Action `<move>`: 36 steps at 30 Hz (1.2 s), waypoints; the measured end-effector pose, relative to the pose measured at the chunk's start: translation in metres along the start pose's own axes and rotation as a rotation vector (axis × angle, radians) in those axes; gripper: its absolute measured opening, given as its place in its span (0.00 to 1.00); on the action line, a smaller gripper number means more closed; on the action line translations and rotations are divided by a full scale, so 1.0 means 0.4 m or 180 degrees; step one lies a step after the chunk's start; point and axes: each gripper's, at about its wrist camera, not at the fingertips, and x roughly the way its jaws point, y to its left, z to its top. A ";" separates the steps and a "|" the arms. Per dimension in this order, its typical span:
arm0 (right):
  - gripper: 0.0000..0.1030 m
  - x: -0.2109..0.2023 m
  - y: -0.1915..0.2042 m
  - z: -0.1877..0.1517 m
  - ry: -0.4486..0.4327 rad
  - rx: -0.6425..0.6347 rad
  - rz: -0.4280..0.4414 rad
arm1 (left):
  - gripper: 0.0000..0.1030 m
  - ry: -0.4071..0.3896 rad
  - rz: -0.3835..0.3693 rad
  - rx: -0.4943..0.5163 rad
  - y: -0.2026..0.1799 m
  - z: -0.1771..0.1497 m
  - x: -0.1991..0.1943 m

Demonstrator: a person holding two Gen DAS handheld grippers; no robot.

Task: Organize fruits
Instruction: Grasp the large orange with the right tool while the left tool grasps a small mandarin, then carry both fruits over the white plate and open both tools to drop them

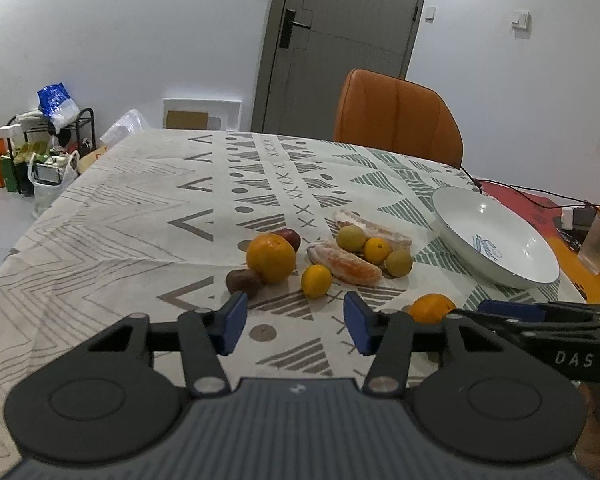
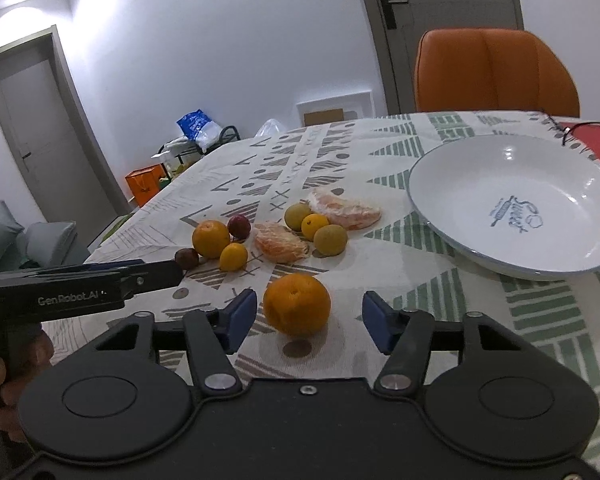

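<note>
Sitting untouched between the right fingers (image 2: pixel 244 312), an orange (image 2: pixel 297 304).

Left claw (image 1: pixel 296 322), right claw (image 2: pixel 309 320) agape

Plate (image 2: pixel 512 204) print illegible; glass (image 1: pixel 598 246) cut off at edge.

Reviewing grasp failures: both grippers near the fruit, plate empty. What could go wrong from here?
1. The orange sits between the right gripper's open pads, untouched. Being round, it may roll off if one pad lands first.
2. The left gripper is open short of the small yellow fruit, which lies close to the peeled segment; closing may nudge or squash the segment.
3. The grippers are side by side and could collide.
</note>
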 end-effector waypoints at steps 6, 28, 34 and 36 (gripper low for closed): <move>0.41 0.056 -0.007 0.009 0.0168 0.0023 0.0133 | 0.42 0.0127 -0.0064 -0.0023 0.002 0.013 0.052; 0.38 0.049 -0.057 0.046 0.0036 0.0176 0.0187 | 0.18 0.0185 -0.0196 0.0020 -0.035 0.037 0.124; 0.38 0.016 -0.070 0.048 -0.0090 0.0220 0.0177 | 0.18 0.0121 -0.0232 0.0073 -0.063 0.042 0.096; 0.38 0.006 -0.080 0.048 -0.0126 0.0241 0.0161 | 0.18 0.0108 -0.0241 0.0100 -0.076 0.042 0.090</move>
